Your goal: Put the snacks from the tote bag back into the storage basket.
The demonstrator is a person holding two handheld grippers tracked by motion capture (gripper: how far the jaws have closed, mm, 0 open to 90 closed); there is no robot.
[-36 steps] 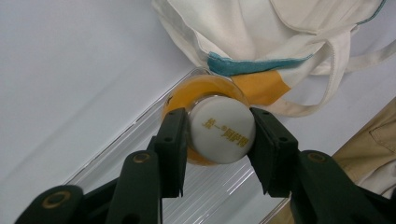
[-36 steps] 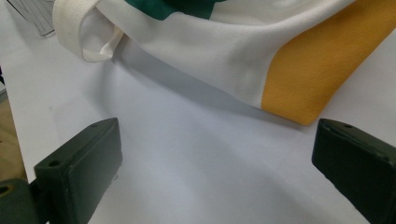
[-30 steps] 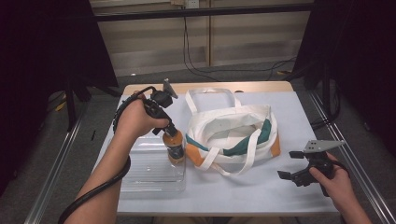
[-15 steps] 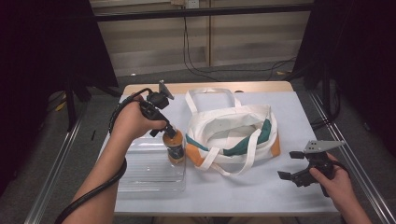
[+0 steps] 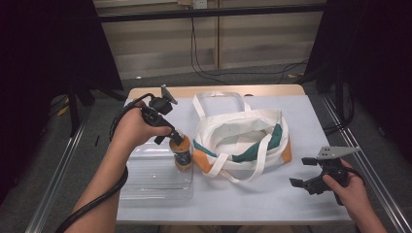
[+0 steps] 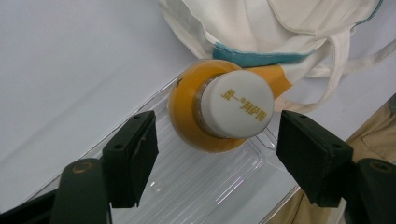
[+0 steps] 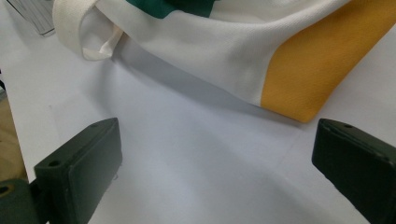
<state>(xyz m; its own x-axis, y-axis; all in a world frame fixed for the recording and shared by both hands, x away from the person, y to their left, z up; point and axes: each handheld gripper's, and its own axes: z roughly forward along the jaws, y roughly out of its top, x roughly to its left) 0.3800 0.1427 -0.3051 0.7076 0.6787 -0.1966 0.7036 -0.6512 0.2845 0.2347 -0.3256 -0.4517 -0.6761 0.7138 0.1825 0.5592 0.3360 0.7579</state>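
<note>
A table [image 5: 252,204] with a pale top fills the middle of the high view, and a person's two forearms come in from the bottom edge.

The largest thing on it is a white cloth bag [image 5: 240,141] with teal and orange panels, lying near the centre with its mouth open and its handles loose. In the right gripper view the bag's [image 7: 224,42] white and orange side lies just ahead on the table top.

At the front left of the table, just left of the bag, sits a clear plastic tray [image 5: 155,177]. In the left gripper view the tray's [image 6: 201,186] ribbed floor lies below the jaws.

A bottle [image 5: 182,155] with an orange label stands upright at the tray's right end, close against the bag. Seen from above in the left gripper view, the bottle [image 6: 219,112] has a white cap with yellow print.

The left gripper [image 5: 172,137] is over the bottle's top, pointing down. Its jaws are spread wide, one on either side of the cap with a clear gap on both sides, and they grip nothing.

The right gripper [image 5: 303,172] rests low at the front right of the table, apart from the bag. Its jaws are wide apart and empty.
</note>
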